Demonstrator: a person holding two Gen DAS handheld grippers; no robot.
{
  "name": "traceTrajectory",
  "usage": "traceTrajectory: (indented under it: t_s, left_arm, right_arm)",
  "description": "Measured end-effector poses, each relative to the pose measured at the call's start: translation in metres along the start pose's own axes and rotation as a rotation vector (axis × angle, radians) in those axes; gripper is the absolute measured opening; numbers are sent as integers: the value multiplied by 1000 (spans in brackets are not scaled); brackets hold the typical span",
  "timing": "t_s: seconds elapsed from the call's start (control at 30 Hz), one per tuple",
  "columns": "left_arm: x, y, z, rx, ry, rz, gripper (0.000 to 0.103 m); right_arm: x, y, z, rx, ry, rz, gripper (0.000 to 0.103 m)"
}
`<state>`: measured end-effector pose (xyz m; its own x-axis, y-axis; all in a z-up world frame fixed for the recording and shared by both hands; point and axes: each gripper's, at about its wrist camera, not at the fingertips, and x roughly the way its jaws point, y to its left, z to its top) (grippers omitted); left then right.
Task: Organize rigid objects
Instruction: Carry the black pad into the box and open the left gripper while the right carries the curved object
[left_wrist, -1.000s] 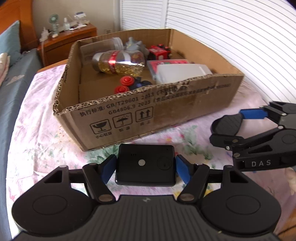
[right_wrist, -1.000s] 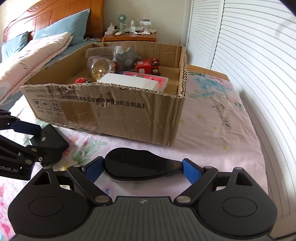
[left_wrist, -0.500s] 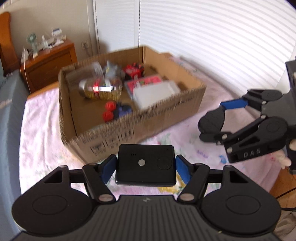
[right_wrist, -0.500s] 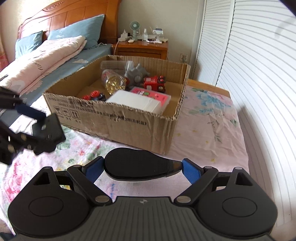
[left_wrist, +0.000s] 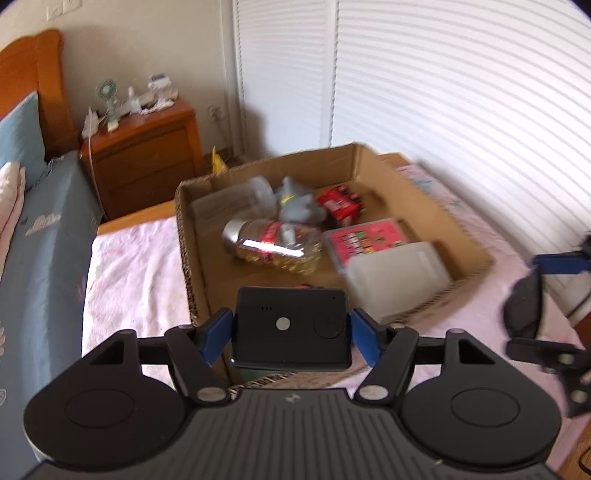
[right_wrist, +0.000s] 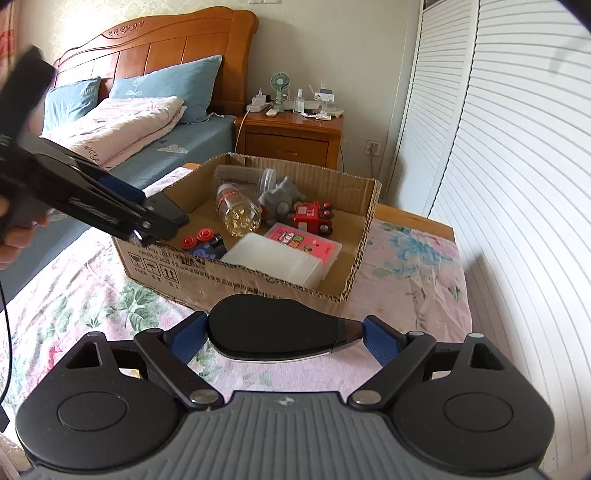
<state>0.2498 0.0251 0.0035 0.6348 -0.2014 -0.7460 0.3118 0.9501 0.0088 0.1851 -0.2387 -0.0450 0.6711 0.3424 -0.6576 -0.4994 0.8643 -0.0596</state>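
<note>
Since a second ago: both grippers raised; left gripper (left_wrist: 291, 328) now above near wall of cardboard box (left_wrist: 373, 166), fingers clamped on black flat device (left_wrist: 291, 330). Right gripper (right_wrist: 284, 330) short of box, above floral bedsheet (right_wrist: 417, 258), fingers clamped on black oval object (right_wrist: 273, 326). Left view motion-blurred; red-capped toy mostly hidden there behind device. In box, counted: one clear bottle (right_wrist: 238, 214), one grey figure (right_wrist: 280, 201), one red toy car (right_wrist: 314, 218), one pink case (right_wrist: 304, 245), one white case (right_wrist: 277, 262).
</note>
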Motion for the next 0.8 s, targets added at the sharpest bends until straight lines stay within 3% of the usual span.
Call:
traceTrajectory:
  t_s: [0.1, 0.2, 0.4, 0.8]
  left_arm:
    - [6, 7, 0, -20, -5, 29, 72]
    - [5, 11, 0, -31, -39, 50, 90]
    - [-14, 14, -8, -26, -99, 74, 99]
    - [-51, -2, -43, -27, -201, 105, 102]
  right_arm:
    - [-1, 2, 3, -8, -1, -5, 93]
    - [0, 4, 5, -11, 2, -8, 93]
    - [1, 8, 15, -21, -5, -1, 93]
    - [28, 6, 65, 6, -1, -25, 93]
